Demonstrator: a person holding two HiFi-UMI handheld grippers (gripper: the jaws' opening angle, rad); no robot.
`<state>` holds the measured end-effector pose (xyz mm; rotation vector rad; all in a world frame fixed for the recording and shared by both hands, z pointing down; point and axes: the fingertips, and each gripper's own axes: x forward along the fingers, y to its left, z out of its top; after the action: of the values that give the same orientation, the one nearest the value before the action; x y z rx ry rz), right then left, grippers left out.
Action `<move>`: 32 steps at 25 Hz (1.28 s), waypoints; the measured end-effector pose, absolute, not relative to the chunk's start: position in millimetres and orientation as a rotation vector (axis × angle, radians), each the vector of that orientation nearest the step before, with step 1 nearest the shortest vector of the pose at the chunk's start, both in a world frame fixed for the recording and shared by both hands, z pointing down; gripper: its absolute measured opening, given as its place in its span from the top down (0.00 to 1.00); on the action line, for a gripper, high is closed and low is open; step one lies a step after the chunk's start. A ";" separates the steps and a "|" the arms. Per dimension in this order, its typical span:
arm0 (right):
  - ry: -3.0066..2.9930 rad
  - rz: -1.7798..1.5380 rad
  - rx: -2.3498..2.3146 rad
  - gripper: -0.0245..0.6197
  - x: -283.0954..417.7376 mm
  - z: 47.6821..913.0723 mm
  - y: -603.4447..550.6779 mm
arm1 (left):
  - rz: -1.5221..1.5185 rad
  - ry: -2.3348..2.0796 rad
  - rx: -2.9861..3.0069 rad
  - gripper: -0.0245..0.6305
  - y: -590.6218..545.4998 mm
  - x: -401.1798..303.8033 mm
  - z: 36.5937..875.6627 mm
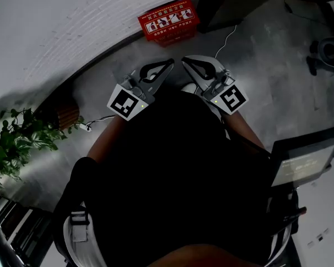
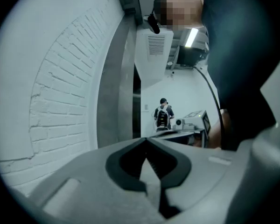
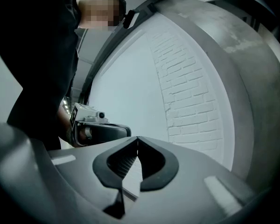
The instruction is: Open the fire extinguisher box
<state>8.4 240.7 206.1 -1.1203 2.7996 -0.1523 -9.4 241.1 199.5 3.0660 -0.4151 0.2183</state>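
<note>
Clenched tip to tip on nothing: jaws of left gripper (image 1: 168, 65); same for right gripper (image 1: 186, 63). Held side by side before dark torso, tips angled toward each other, not touching. Ahead on grey floor (image 1: 256, 54), against white brick wall (image 1: 72, 21): red fire extinguisher box (image 1: 168, 22), apart from both grippers.

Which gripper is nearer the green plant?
Left. The left gripper sits on the green plant's side; the right gripper is just beyond it, farther from the plant.
</note>
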 end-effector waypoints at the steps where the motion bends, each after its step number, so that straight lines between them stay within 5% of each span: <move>1: 2.800 -0.156 -1.114 0.95 9.1 206.3 239.3 | 0.227 -0.420 3.063 0.96 240.3 -8.6 200.2; 32: 2.956 -0.122 -1.072 0.95 -51.1 197.2 89.4 | 0.065 -0.523 3.011 0.96 85.3 -69.5 206.0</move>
<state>-51.1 89.4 197.2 -1.0720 2.9556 -0.1220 -69.5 85.3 206.0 3.0109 -0.5227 0.0654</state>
